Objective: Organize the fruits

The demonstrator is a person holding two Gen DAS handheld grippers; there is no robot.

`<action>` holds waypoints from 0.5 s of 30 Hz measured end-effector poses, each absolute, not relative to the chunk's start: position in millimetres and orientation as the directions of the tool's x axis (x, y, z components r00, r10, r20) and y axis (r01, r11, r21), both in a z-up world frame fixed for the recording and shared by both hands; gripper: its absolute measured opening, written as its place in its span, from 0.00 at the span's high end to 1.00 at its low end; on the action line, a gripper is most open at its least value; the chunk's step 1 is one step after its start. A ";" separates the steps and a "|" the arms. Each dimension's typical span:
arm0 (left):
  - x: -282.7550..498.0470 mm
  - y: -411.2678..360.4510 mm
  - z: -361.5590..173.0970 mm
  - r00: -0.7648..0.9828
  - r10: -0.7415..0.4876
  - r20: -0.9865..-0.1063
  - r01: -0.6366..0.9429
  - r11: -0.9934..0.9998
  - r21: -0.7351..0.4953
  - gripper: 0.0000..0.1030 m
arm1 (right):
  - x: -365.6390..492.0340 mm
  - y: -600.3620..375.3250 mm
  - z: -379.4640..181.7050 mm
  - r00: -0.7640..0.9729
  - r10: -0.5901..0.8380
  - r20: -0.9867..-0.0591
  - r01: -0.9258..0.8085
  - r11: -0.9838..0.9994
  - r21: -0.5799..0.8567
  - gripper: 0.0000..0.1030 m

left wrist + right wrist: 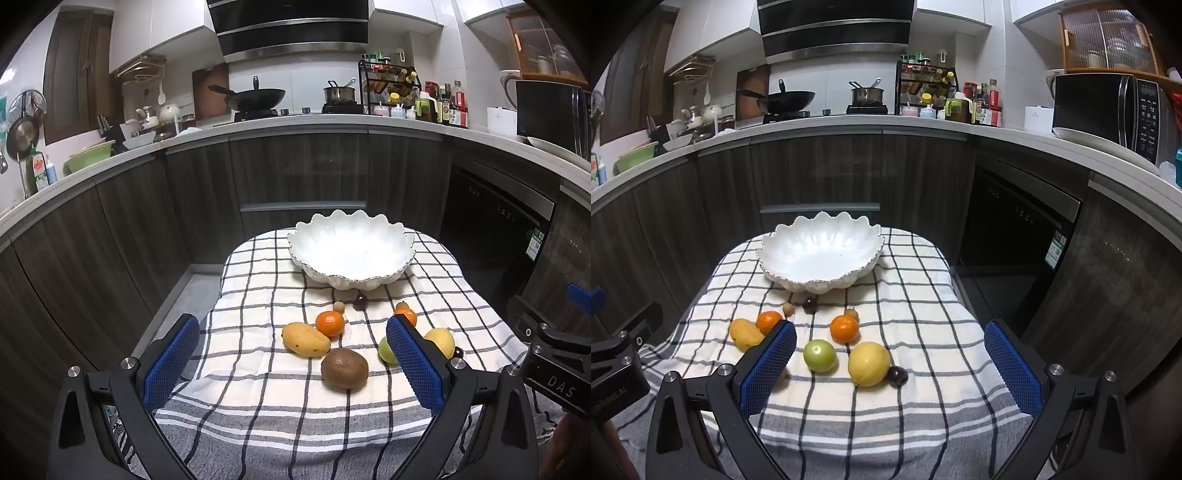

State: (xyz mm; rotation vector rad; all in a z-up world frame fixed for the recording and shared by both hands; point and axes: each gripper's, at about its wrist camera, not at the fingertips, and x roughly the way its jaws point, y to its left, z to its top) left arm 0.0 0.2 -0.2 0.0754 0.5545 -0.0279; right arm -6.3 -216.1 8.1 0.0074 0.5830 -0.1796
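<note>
CLAWS: left gripper (291, 363) and right gripper (890, 363) both spread wide, empty | FRUIT: kiwi (344, 368), mango (305, 339), lemon (868, 363) loose on cloth (258, 288), white bowl (351, 251) empty | RISK: round fruit likely rolls off if nudged; soft mango bruises under a hard squeeze.

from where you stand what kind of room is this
Almost certainly a home kitchen: a wok sits on a stove under a range hood, a microwave stands on the counter, and a rack of condiment bottles stands beside the stove.

White bowl (351, 254) — black-checked cloth (258, 295)
</note>
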 end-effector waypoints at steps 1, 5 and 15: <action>-0.3 0.4 -0.1 0.850 -0.010 -0.527 0.049 0.997 0.060 0.00 | -6.3 -216.2 8.2 0.819 -0.160 -0.551 0.170 0.985 -0.034 0.00; 0.9 0.2 -0.4 0.843 -0.005 -0.539 0.048 0.997 0.066 0.00 | -6.4 -215.7 8.3 0.818 -0.158 -0.553 0.169 0.985 -0.033 0.00; 2.4 -1.3 -1.4 0.839 -0.011 -0.545 0.055 0.996 0.065 0.00 | -6.7 -215.1 9.2 0.819 -0.162 -0.551 0.169 0.985 -0.039 0.00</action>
